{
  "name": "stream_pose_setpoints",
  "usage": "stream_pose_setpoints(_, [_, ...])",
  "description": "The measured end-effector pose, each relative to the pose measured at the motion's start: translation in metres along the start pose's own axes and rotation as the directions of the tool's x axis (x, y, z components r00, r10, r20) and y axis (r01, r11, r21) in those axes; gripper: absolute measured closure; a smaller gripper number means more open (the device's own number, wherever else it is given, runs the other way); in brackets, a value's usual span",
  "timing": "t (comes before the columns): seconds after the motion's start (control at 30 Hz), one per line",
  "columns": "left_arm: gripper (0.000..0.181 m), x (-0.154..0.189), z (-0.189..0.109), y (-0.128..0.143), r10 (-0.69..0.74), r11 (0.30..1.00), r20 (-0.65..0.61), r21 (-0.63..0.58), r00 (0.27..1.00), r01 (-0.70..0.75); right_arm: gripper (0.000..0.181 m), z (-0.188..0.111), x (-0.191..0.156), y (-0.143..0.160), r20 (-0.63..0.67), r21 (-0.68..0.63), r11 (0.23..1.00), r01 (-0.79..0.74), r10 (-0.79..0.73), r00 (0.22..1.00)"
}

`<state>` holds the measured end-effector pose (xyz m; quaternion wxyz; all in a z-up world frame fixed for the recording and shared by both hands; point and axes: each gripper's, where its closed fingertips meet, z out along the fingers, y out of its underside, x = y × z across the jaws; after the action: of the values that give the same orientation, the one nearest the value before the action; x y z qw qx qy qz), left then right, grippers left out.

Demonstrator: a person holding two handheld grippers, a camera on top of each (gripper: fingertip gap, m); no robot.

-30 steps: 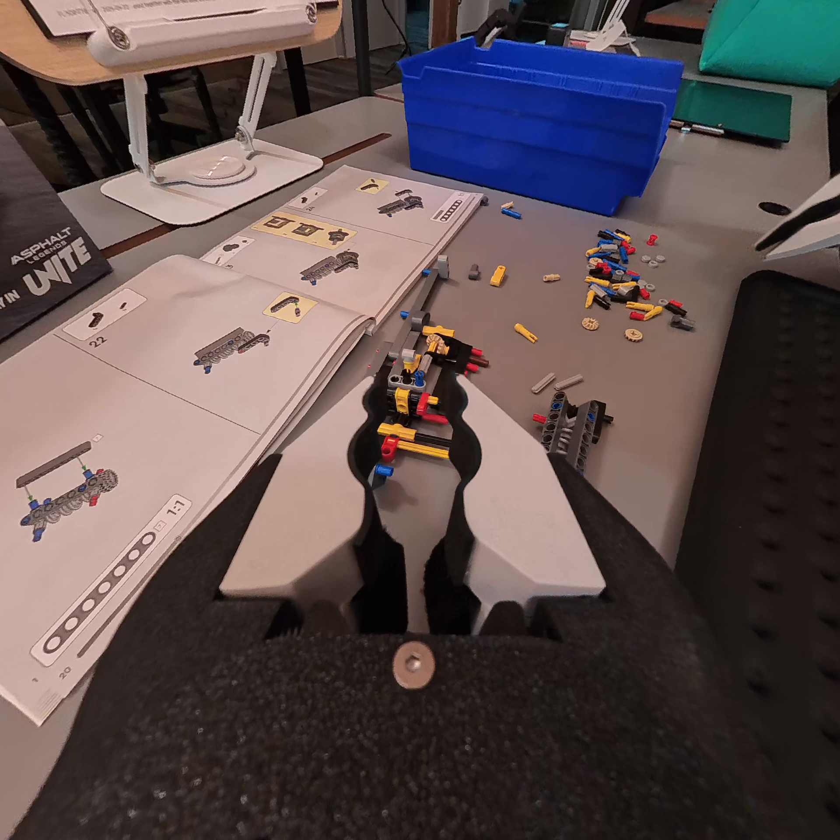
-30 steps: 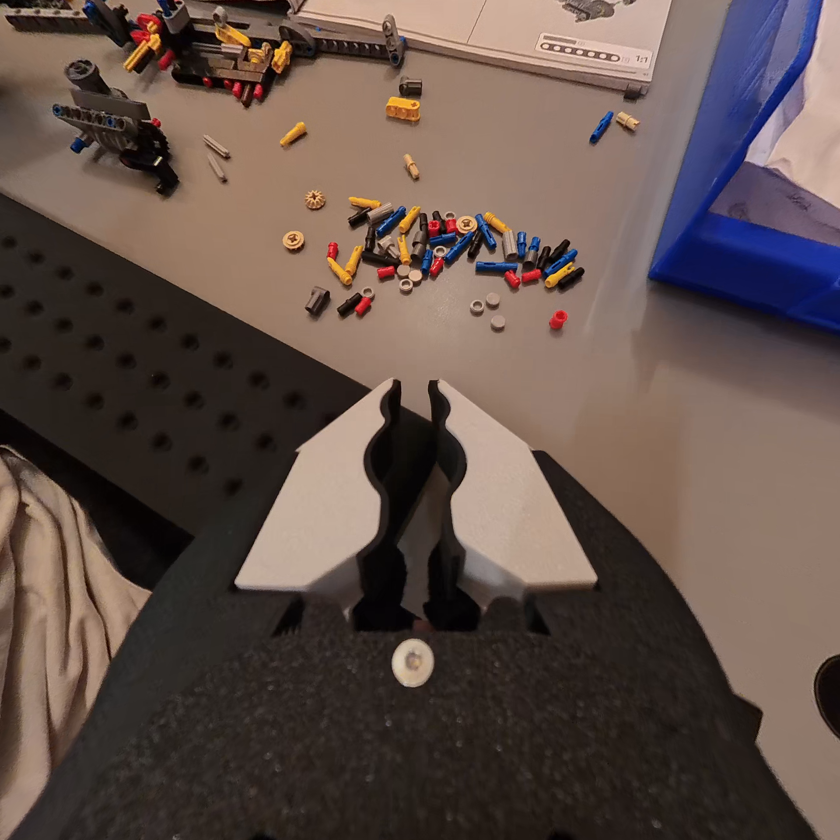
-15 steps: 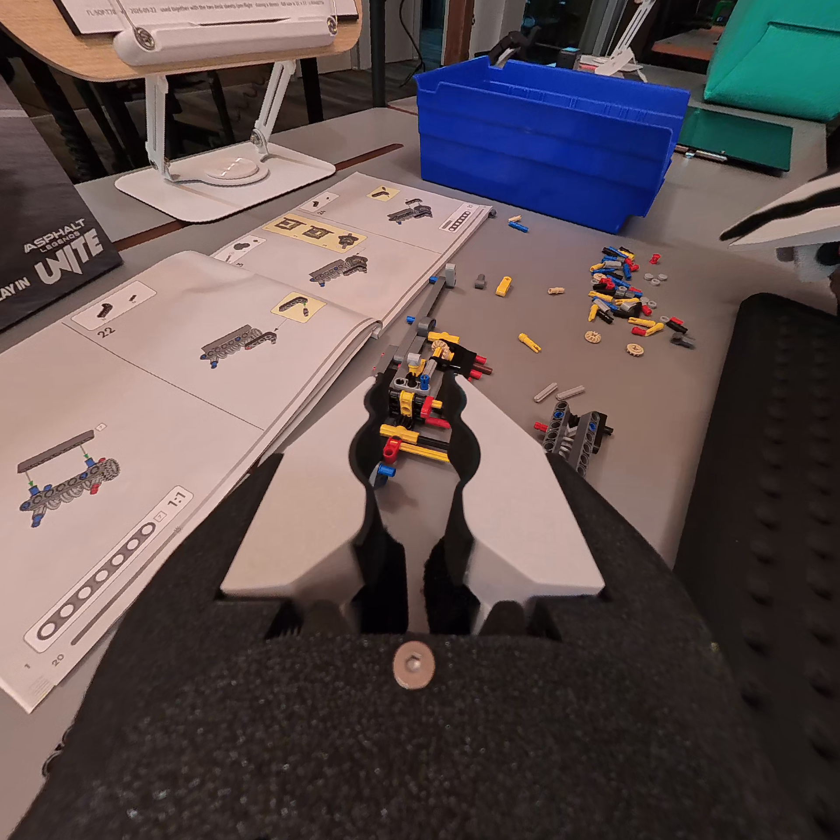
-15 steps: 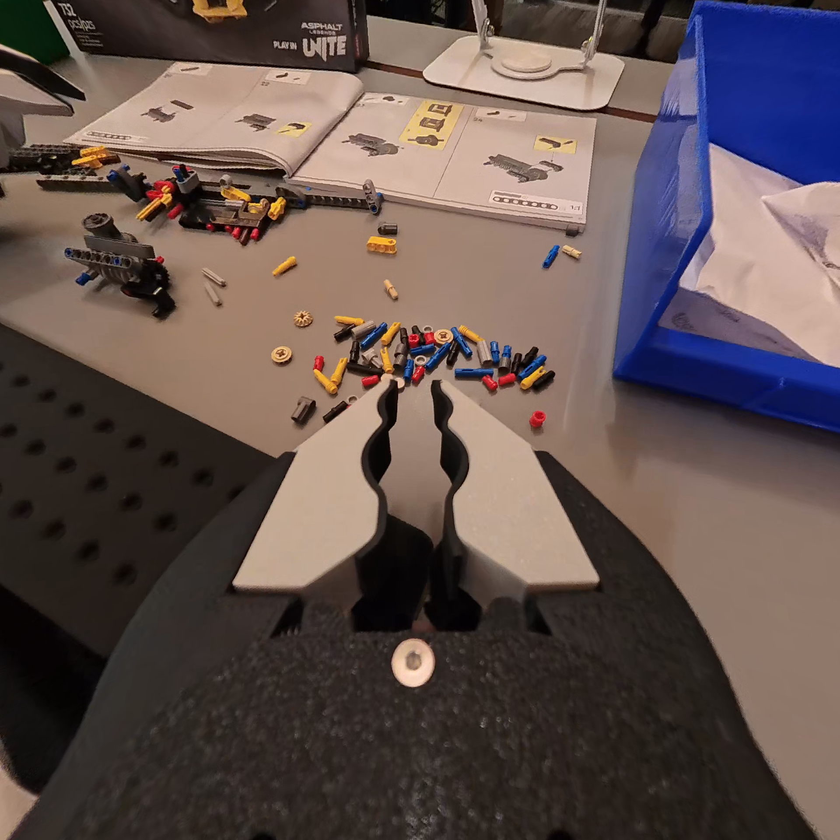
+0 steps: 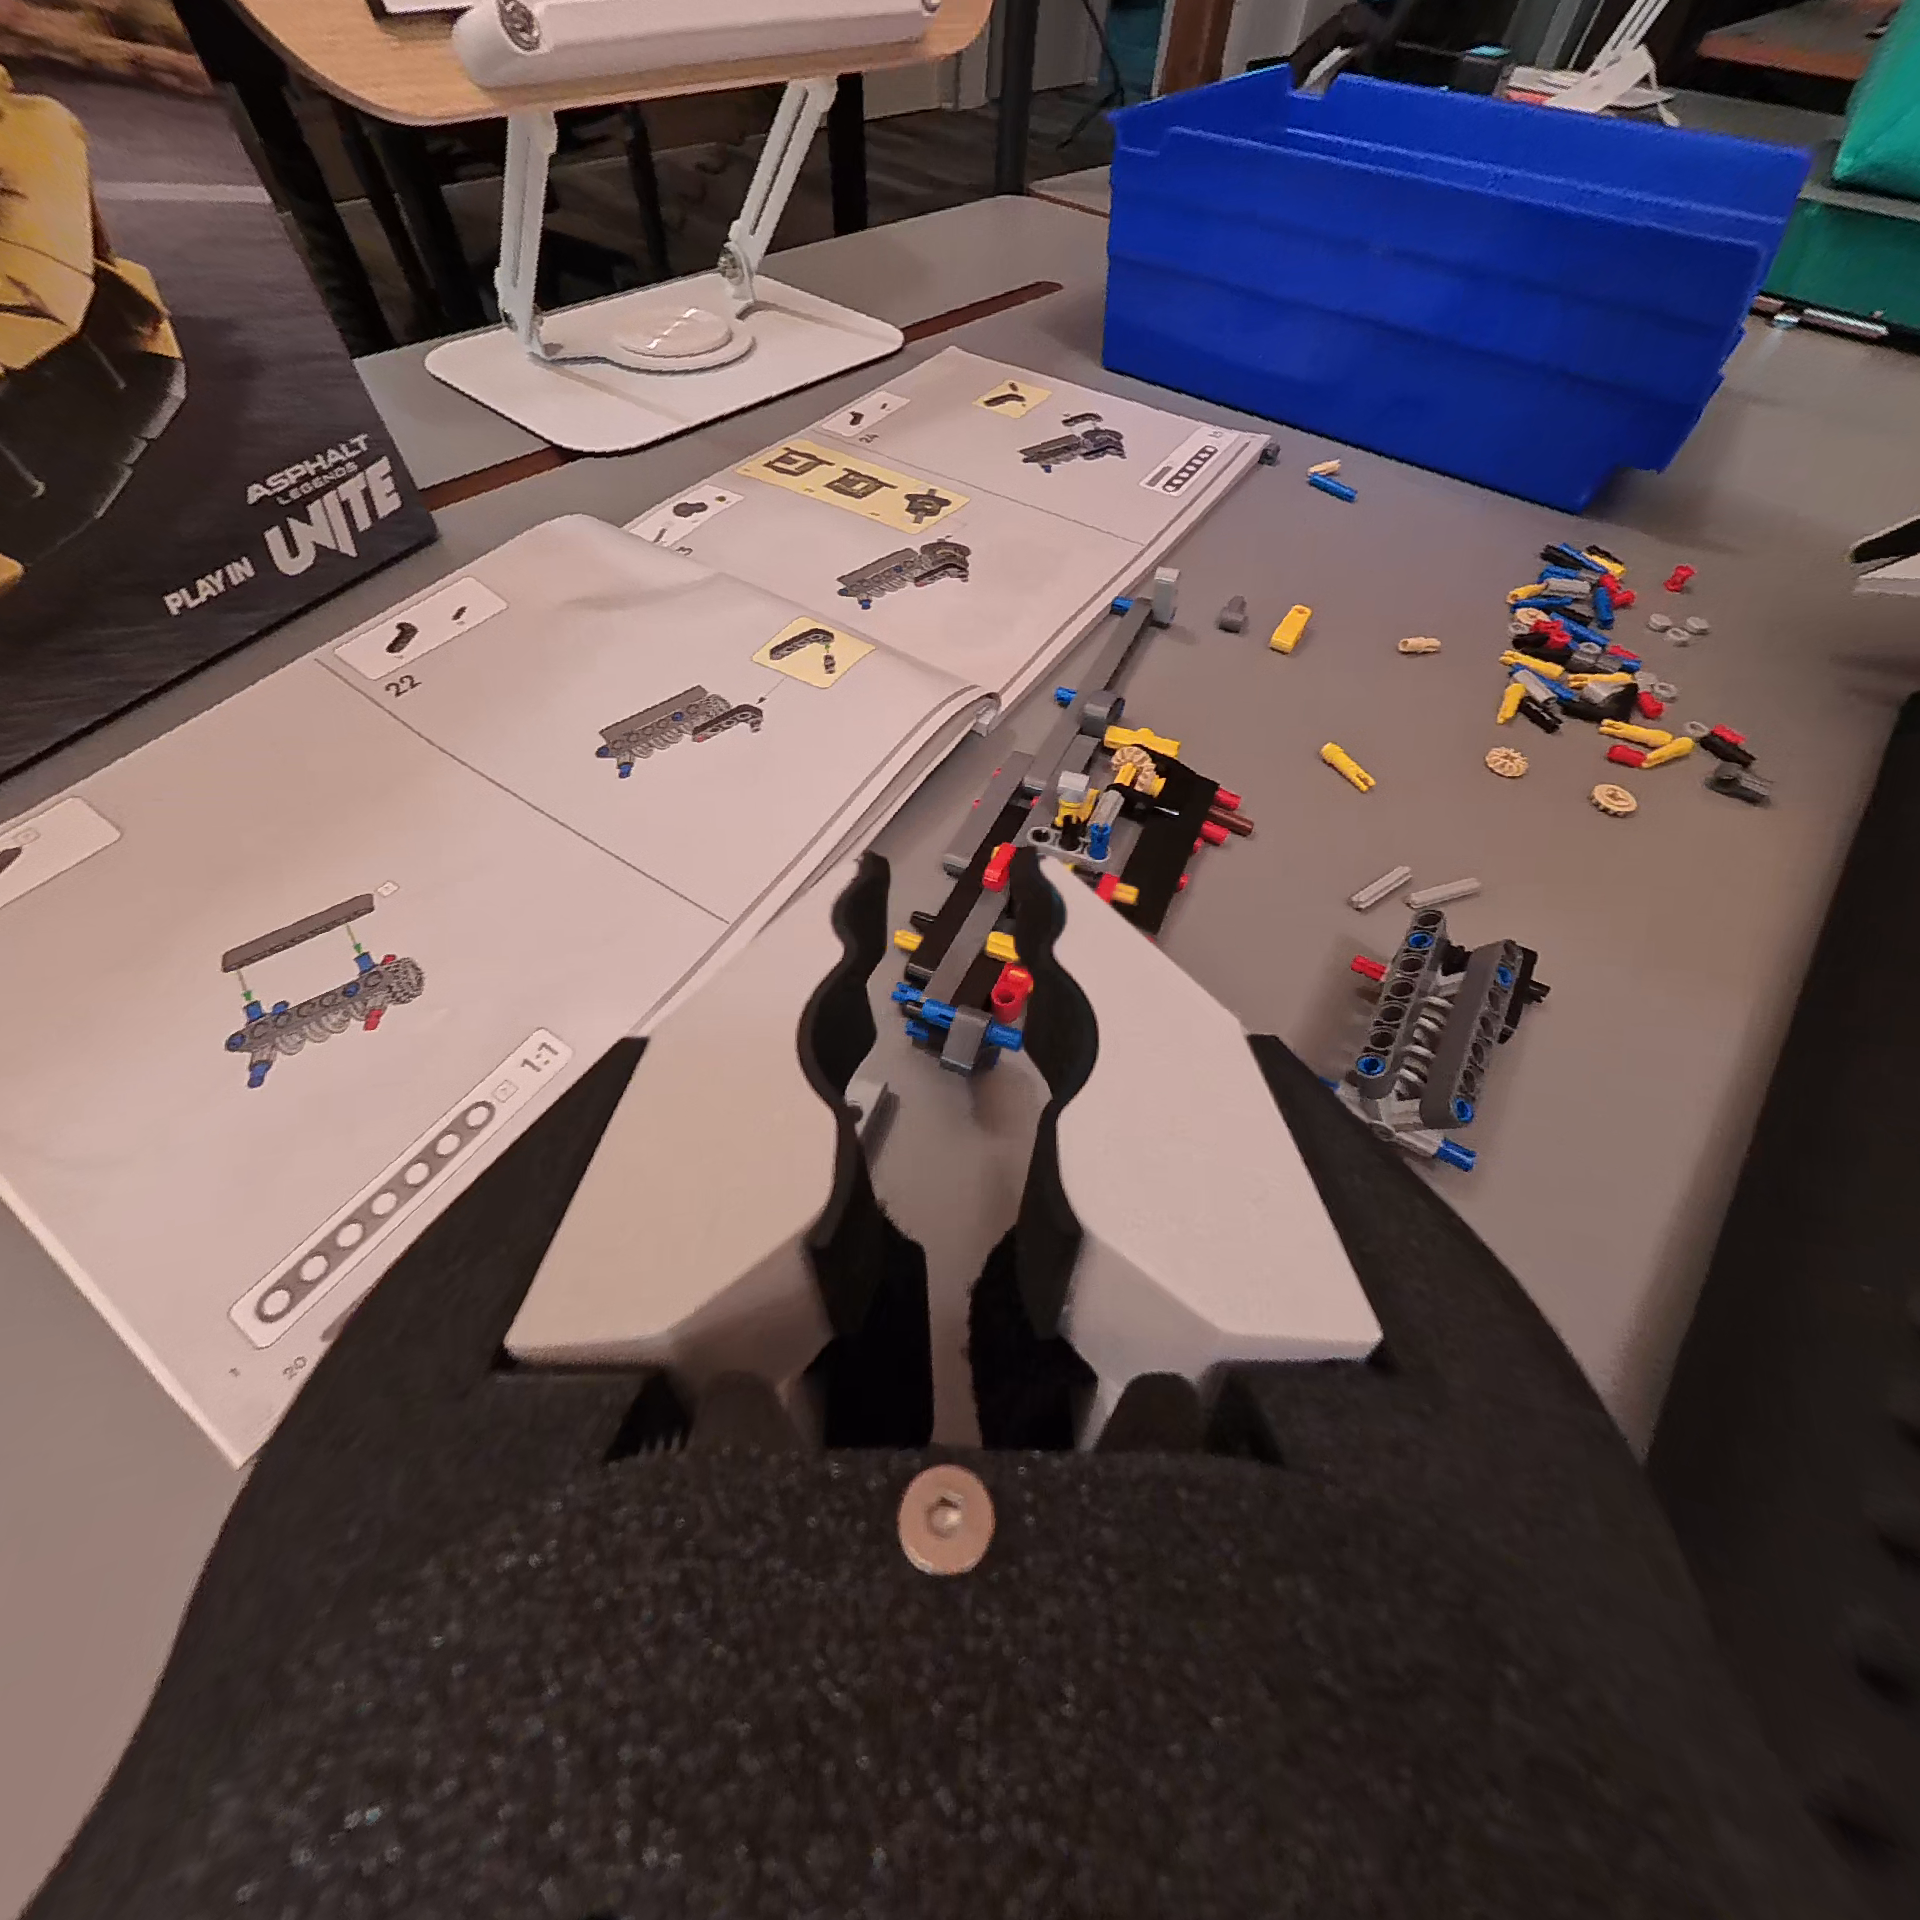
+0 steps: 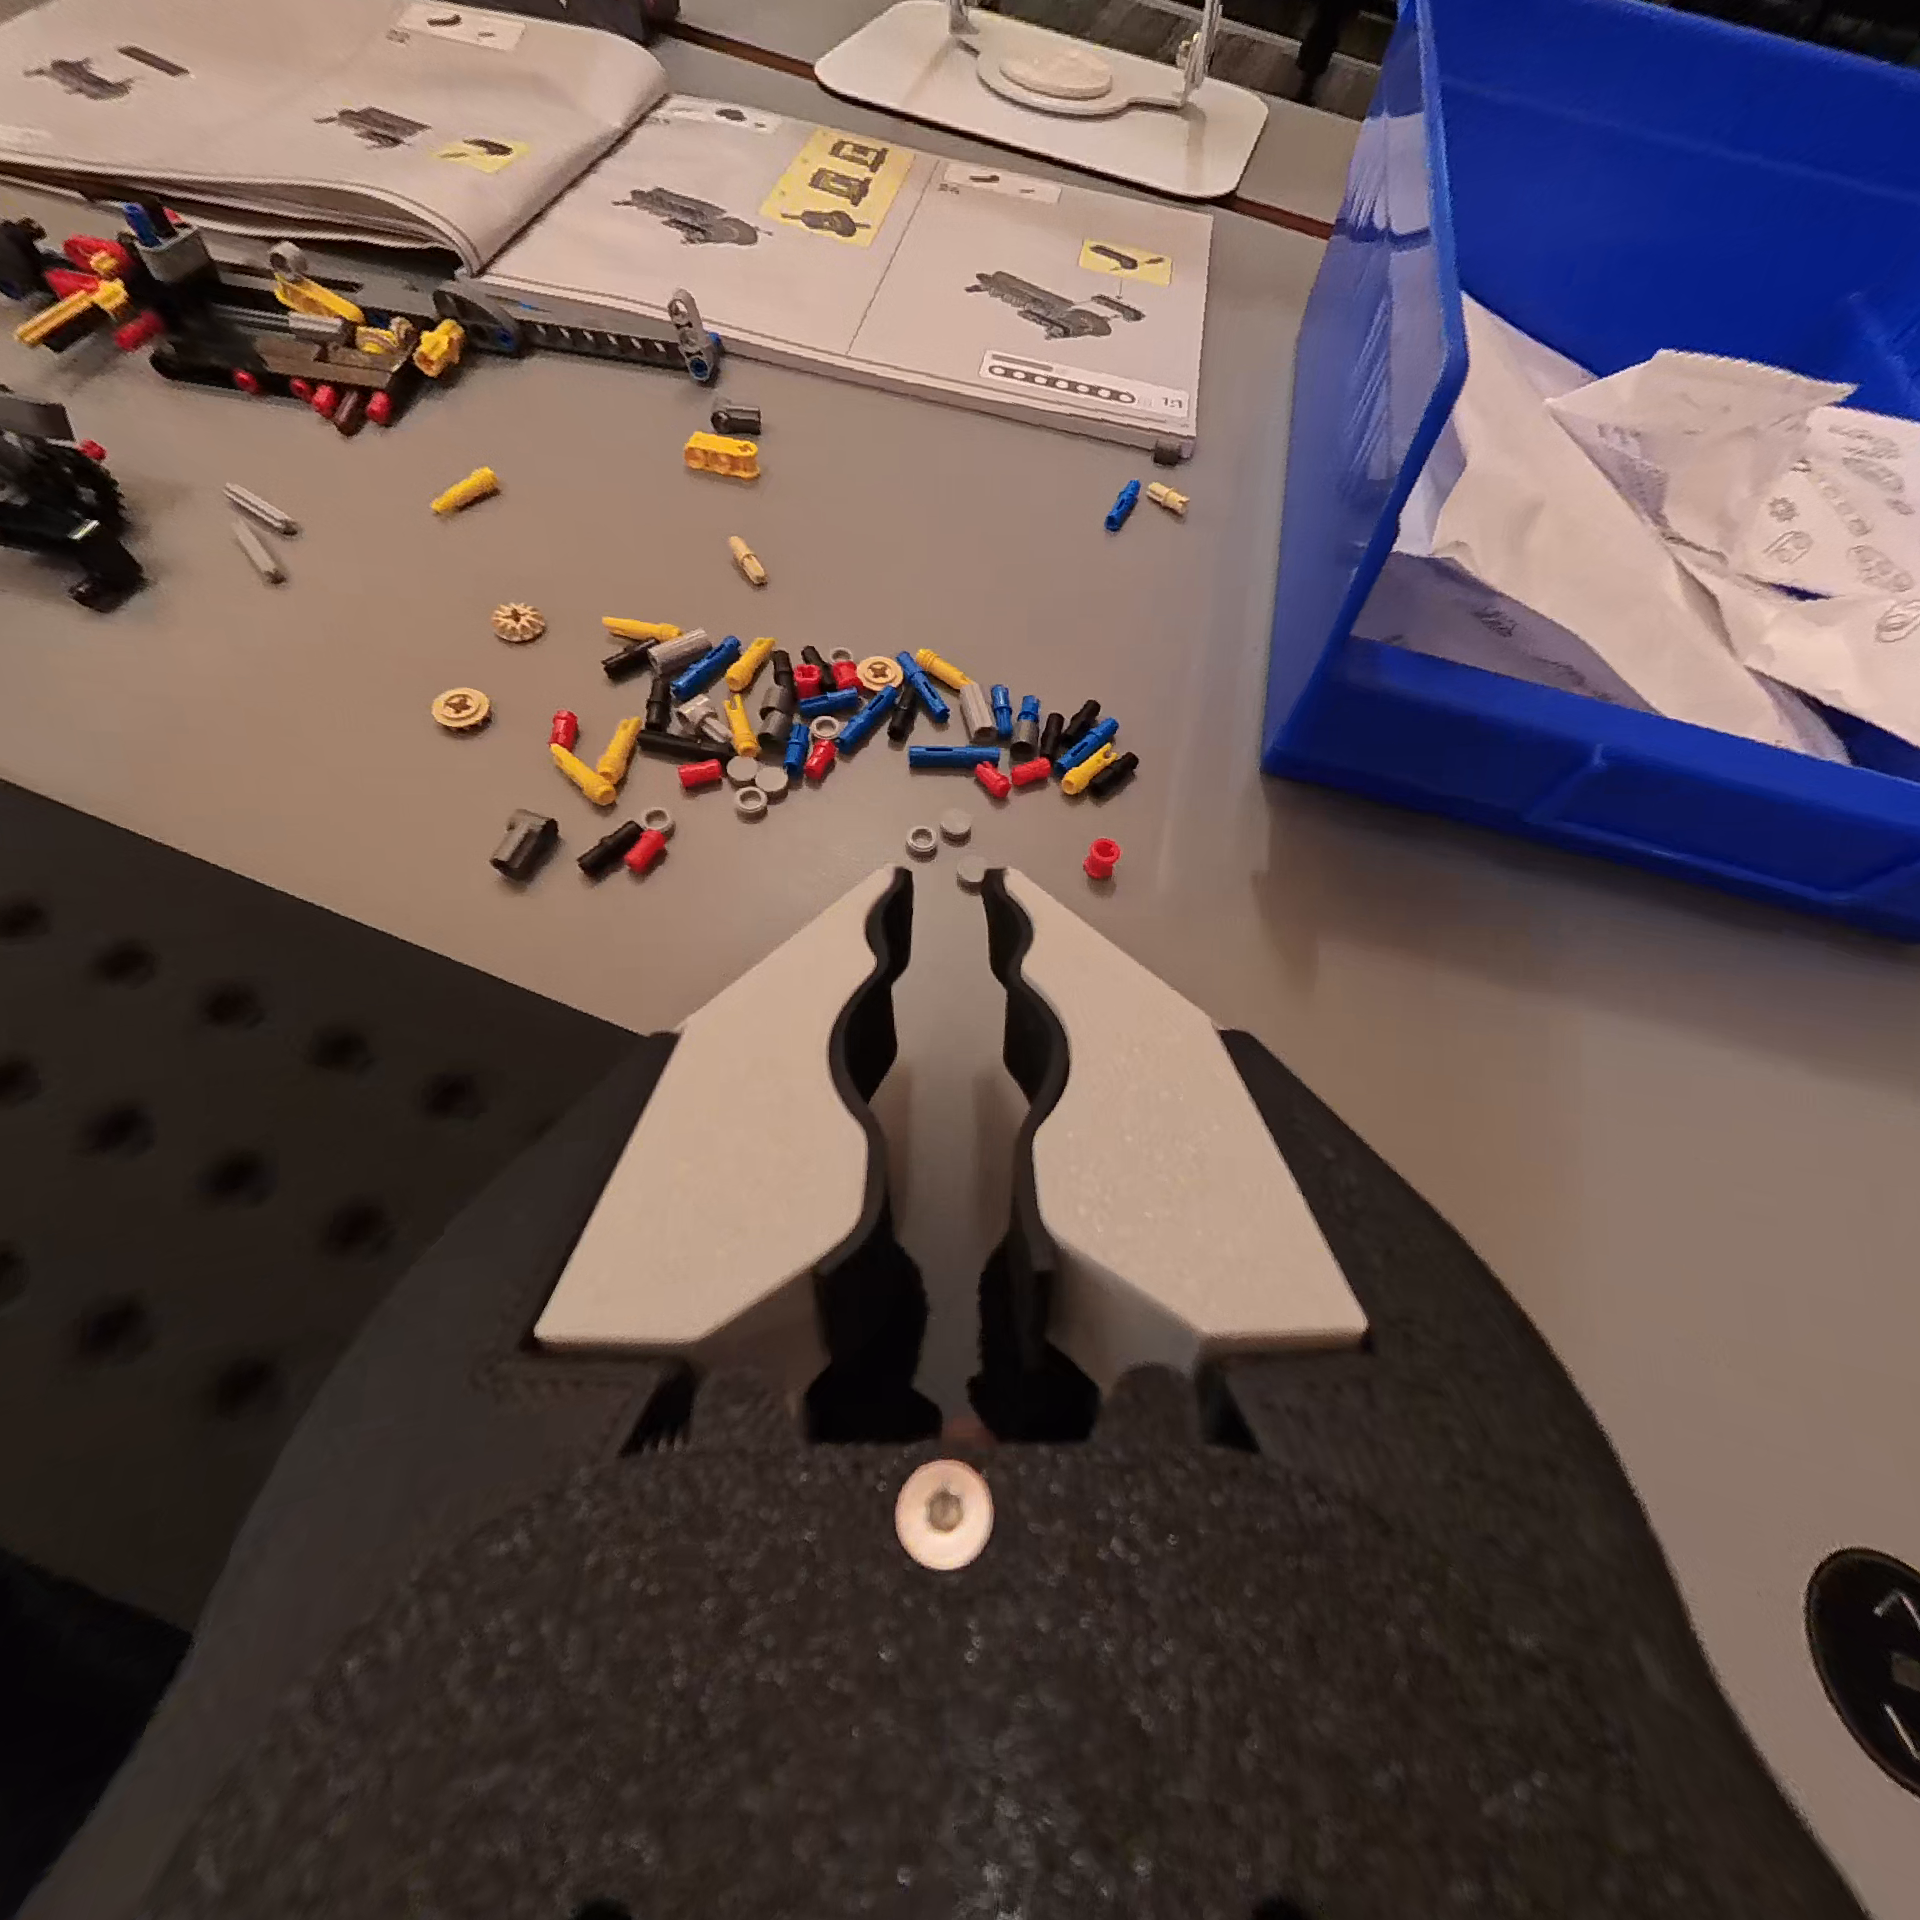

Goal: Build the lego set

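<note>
Crumpled white paper (image 6: 1621, 540) inside blue bin (image 6: 1558, 790)

A blue bin (image 6: 1558, 748) holds crumpled paper (image 6: 1662, 540); a white stand (image 5: 665, 364), perhaps a tablet holder, sits behind.

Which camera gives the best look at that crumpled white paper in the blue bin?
The right wrist view: it looks down into the blue bin, so the crumpled paper shows. The left wrist view sees only the bin's outer wall; the paper is hidden.
</note>
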<state>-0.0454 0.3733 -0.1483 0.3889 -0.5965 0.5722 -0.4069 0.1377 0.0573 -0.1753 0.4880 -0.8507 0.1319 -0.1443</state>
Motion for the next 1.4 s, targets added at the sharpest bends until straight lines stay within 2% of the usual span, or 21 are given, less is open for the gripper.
stream_pose_setpoints(0.57, [0.158, -0.0026, 0.0048, 0.0087, 0.043, 0.998, 0.026, -0.049, 0.999, -0.042, 0.170, 0.0020, -0.0031, 0.0051, 0.041, -0.020, 0.999, -0.028, 0.029, 0.999])
stream_pose_setpoints(1.4, [0.158, -0.0017, 0.0050, 0.0075, 0.050, 0.998, 0.025, -0.047, 0.998, -0.049, 0.170, 0.0020, -0.0028, 0.0066, 0.057, -0.025, 0.999, -0.047, 0.048, 0.997])
